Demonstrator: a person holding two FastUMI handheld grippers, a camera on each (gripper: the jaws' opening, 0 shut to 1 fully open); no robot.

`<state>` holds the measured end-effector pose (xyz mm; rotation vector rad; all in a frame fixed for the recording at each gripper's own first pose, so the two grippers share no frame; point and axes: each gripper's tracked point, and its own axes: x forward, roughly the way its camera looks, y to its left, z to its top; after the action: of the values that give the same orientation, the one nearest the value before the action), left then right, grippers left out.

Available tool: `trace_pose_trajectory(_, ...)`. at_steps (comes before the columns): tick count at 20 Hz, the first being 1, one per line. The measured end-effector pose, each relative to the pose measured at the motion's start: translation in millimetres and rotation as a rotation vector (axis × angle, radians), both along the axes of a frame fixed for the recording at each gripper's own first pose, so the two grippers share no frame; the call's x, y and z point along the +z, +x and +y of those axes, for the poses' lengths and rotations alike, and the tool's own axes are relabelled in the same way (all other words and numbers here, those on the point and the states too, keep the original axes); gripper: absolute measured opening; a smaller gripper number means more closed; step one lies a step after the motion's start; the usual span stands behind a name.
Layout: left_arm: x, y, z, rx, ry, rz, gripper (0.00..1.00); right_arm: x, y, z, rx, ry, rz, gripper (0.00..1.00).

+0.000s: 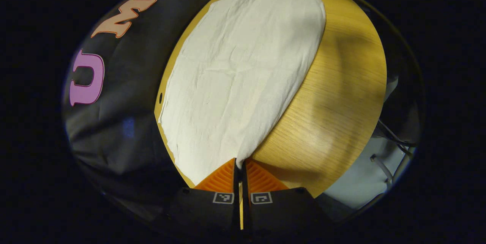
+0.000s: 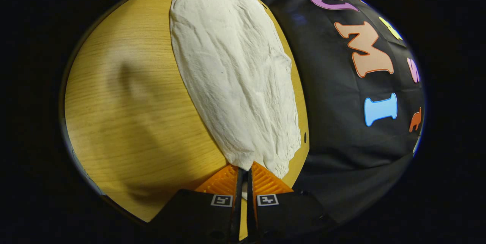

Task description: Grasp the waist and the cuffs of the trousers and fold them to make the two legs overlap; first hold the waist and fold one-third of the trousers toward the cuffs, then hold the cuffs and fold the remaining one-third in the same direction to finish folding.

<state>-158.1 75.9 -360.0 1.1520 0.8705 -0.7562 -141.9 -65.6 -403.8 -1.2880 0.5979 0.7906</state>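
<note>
Left tool [image 1: 239, 164] and right tool [image 2: 245, 170] each pinch closed on the trousers' [image 1: 243, 69] edge

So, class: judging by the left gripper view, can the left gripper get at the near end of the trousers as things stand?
Probably yes: the left gripper already appears shut on a corner of the trousers, which lie flat on the wooden table with nothing in the way.

Trousers [image 1: 235, 73] [image 2: 235, 73] — matt woven cloth, finely creased. Table [image 1: 334, 96] [image 2: 129, 115] — smooth wood-grain top, faint sheen. Finger pads [image 1: 222, 179] [image 2: 265, 181] were ribbed plastic.
</note>
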Motion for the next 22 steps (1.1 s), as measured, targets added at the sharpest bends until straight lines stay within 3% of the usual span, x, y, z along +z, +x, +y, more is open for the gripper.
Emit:
trace_pose_trajectory(5,-2,-2,4,0.008,0.021,-0.011,0.0,5,0,-8,-0.043,0.005,0.032,0.09)
trace_pose_trajectory(13,12,-1,-4,0.074,-0.034,-0.016,0.0,30,2,-16,-0.083,0.012,0.004,0.09)
trace_pose_trajectory(22,64,55,-2,0.208,-0.039,-0.146,0.0,90,59,-1,-0.102,0.123,-0.146,0.12)
